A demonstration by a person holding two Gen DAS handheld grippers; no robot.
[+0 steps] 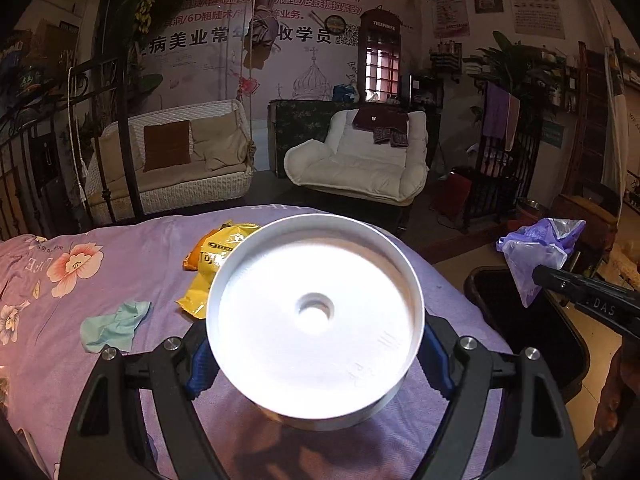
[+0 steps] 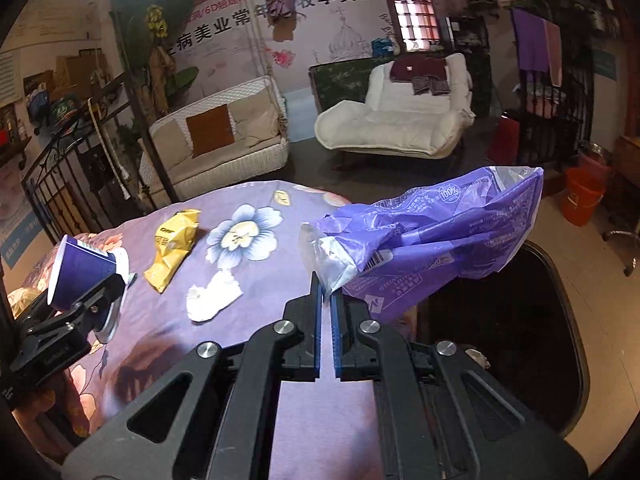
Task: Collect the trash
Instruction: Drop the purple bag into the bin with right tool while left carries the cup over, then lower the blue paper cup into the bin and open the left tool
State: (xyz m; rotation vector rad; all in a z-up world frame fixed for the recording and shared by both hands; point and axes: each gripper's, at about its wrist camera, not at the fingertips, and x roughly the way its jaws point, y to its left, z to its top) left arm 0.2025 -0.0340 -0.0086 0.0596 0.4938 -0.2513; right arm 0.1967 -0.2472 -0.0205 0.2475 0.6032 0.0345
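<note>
R gripper (image 2: 326, 296) pinching purple bag (image 2: 432, 236) at corner, bag trailing far-right over dark bin (image 2: 560, 340). L gripper (image 1: 316, 344) clamped on paper cup (image 1: 316, 316), left of bin over bedspread (image 1: 60, 300); R nearer.

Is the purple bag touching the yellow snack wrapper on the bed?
Apart. The right wrist view shows the purple bag pinched in the right gripper, hanging by the bin, while the yellow snack wrapper lies across the flowered bedspread with bare cloth between.
</note>
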